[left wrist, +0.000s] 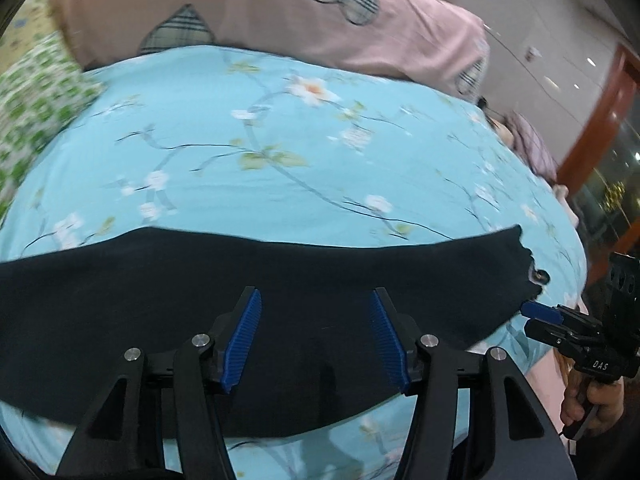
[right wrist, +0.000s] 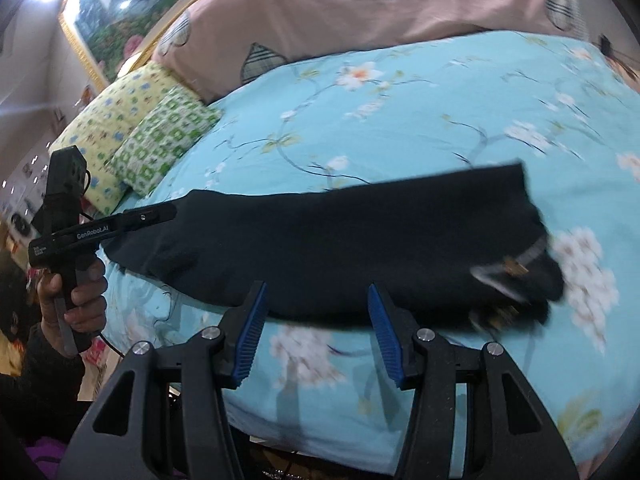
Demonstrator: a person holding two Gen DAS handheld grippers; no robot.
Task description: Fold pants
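Black fabric pants lie stretched left to right across the light blue floral bedsheet in the left wrist view, under the spread-apart left gripper. At far right, the right gripper reads "DAS".

Right wrist view: the right gripper is released, near the pants; "GenRobot.AI" marks the left gripper.

Pants lie flat across bed, lengthwise left-right, near front edge. Behind them the quilt is bunched at bed's far side; two pillows sit side by side at back left, touching. Left gripper at pants' left end; right gripper just before front edge.
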